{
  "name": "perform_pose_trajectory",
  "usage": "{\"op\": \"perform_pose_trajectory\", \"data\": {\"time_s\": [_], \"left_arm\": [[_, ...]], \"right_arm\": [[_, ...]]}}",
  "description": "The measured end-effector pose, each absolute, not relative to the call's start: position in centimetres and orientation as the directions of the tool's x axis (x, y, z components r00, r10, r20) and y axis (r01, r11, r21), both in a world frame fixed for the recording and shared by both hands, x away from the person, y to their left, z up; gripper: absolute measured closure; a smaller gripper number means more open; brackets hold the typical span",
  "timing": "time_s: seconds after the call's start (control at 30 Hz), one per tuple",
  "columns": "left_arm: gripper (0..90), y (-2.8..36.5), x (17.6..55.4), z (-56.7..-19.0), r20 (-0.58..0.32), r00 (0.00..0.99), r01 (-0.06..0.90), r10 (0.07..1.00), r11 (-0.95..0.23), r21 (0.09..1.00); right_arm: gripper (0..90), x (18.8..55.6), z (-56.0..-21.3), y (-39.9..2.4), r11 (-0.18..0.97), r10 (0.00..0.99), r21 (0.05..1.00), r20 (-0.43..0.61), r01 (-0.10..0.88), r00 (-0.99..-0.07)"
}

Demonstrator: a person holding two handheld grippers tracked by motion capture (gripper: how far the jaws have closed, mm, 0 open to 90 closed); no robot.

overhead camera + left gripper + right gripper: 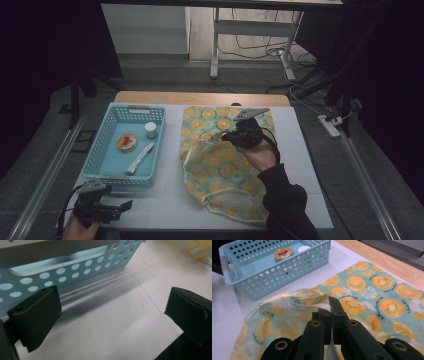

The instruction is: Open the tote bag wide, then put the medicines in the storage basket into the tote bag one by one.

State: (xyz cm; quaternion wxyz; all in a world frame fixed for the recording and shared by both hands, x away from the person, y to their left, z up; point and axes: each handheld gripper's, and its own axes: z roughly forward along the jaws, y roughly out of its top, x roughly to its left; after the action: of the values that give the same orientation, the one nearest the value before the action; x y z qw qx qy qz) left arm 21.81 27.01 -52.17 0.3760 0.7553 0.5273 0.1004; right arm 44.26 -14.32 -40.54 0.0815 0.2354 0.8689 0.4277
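- Table (pixel 165 200): one, white top, wood strip along the far edge. Everything sits on it.
- Bag (pixel 220 170): one, cloth, orange-slice print on teal, lying mostly flat on the table's right half, just right of the basket. Near end has a pale hem. It looks empty, nothing bulging inside.
- Basket (pixel 112 176): one, light blue, perforated walls, on the table's left half. Apart from the bag, with a strip of bare table between.
- Items in the basket: three counted. One round yellow tin (pixel 126 142) with a red label, one small white jar (pixel 151 130), one white tube (pixel 141 157) lying slanted. All three are on the basket floor, none in the bag.
- Right gripper (pixel 331 305): one, over the bag's middle. Jaws pressed together on a pale fold of the bag's edge, likely a strap or the mouth hem, cannot tell which. The cloth is bunched up there and lifted a bit off the table.
- Left gripper (pixel 125 205): one, at the near left table corner, just in front of the basket's near wall. Jaws spread wide, nothing between them, bare table under them.
- Progress, my read: early. Bag is only gripped at its edge, mouth not visibly opened.
- Left to do, my guess: open the bag mouth, then move the three items from basket to bag. None moved so far.
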Motion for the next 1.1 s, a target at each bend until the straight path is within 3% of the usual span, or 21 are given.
{"op": "perform_pose_trajectory", "data": {"time_s": [1.1], "left_arm": [[0.0, 26.8, 22.1, -51.6, -0.238, 0.423, 0.727, 0.874, -0.17, 0.665]], "right_arm": [[89.9, 44.6, -40.6, -15.4, 0.52, 0.486, 0.786, 0.049, 0.334, -0.873]]}}
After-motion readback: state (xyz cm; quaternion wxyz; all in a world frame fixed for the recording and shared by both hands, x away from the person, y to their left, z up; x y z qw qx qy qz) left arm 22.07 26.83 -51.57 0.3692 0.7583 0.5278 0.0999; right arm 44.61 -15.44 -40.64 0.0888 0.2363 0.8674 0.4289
